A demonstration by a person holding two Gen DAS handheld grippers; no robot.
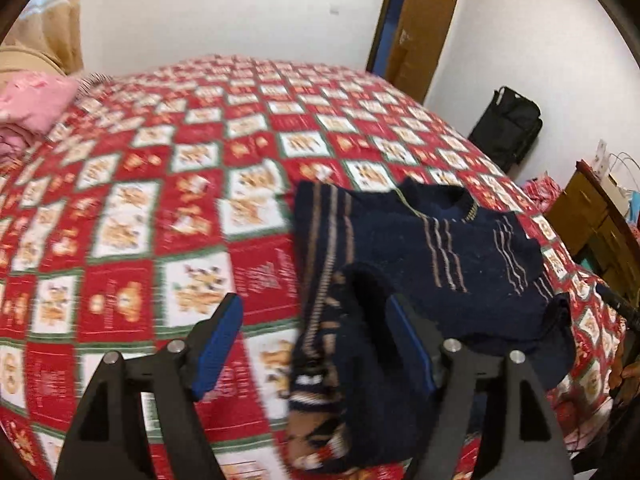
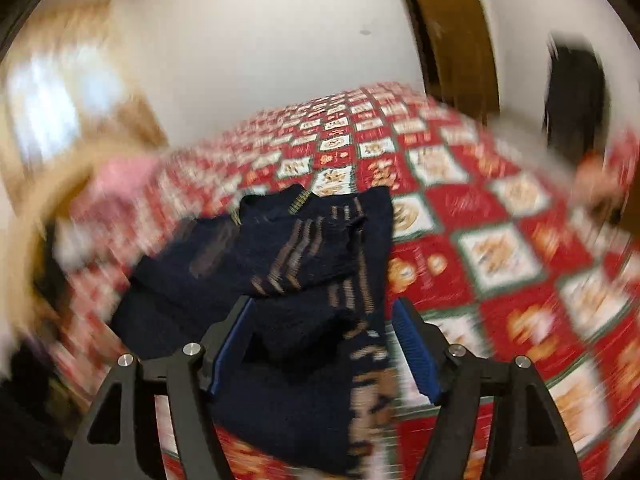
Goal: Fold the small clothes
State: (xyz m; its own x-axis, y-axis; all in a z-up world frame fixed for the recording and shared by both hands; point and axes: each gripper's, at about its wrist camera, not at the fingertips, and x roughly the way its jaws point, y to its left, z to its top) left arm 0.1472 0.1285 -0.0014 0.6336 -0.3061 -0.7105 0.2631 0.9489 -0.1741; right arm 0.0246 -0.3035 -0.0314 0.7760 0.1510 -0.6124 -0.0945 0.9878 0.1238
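As it lies on the red checked bedspread point(image 1: 120, 240), the soft, limp navy striped knitted sweater point(image 1: 440, 248) is best pinched at a hem corner; left gripper point(image 1: 316, 340) and right gripper point(image 2: 324, 344) are seen wide open, nothing held.

The right gripper point(image 2: 322, 344) hangs over a dark navy sweater point(image 2: 280, 256) with tan stripes, its jaws standing apart and the cloth lying loose between them. The sweater lies rumpled on a bed point(image 2: 500, 240) with a red checked quilt; the view is blurred.

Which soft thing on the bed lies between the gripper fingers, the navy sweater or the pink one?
The navy striped sweater: its fabric lies between the open left gripper fingers. The pink cloth rests far off at the bed's left edge.
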